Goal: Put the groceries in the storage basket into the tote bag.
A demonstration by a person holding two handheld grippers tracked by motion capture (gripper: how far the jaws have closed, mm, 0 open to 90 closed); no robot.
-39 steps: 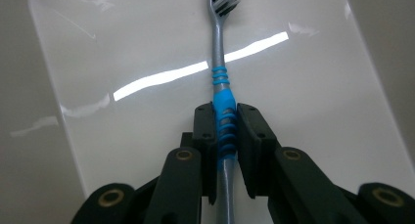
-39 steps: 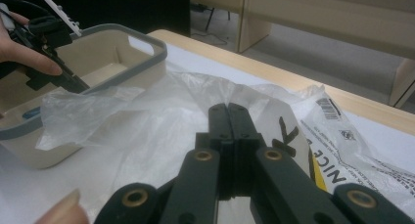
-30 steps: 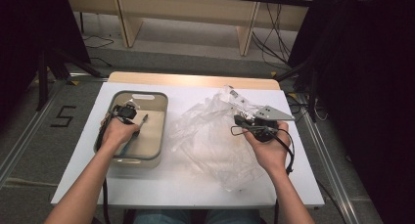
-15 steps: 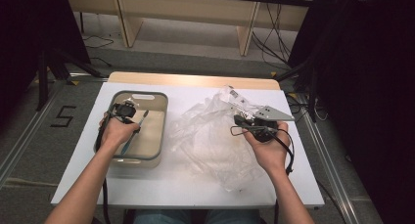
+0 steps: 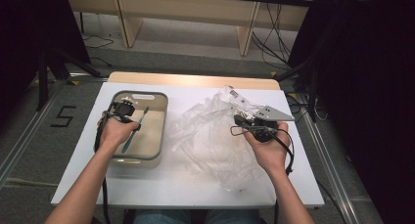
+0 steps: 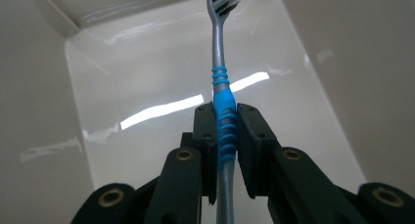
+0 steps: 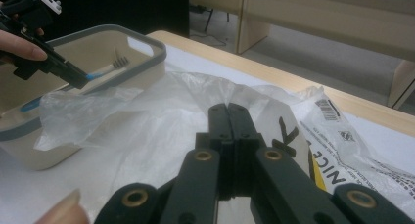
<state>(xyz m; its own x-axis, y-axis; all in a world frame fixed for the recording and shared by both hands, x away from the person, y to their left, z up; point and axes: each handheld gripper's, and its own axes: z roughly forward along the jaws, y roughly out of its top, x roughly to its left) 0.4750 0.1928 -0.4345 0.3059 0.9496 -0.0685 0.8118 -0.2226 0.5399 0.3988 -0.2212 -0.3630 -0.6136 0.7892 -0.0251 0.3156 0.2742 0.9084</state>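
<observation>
One toothbrush (image 6: pixel 224 111) is being gripped by the left hand-held gripper (image 6: pixel 226 131), whose black jaws are pressing on its ribbed blue rubber grip; above that the slim grey plastic neck is running up toward 12 o'clock to a head of dark and white bristles. It is hanging inside one rectangular basin (image 5: pixel 157 136), a glossy cream plastic tub with rounded corners and a grey rim, sitting at about 9 o'clock on the tabletop (image 5: pixel 186 185), which is lying under a smooth white cover with a pale wooden edge at 12 o'clock.

The right hand-held gripper (image 7: pixel 229 123) is sitting fully closed, its two matte black jaws meeting flat with nothing visible between them, brass-coloured rivets showing on the linkage. It is hovering over one crumpled clear plastic bag (image 5: pixel 210 136), thin, wrinkled and translucent, spreading from the tabletop's centre toward 4 o'clock. A printed label with a barcode and black lettering is showing on the bag at about 3 o'clock in the right gripper view.
</observation>
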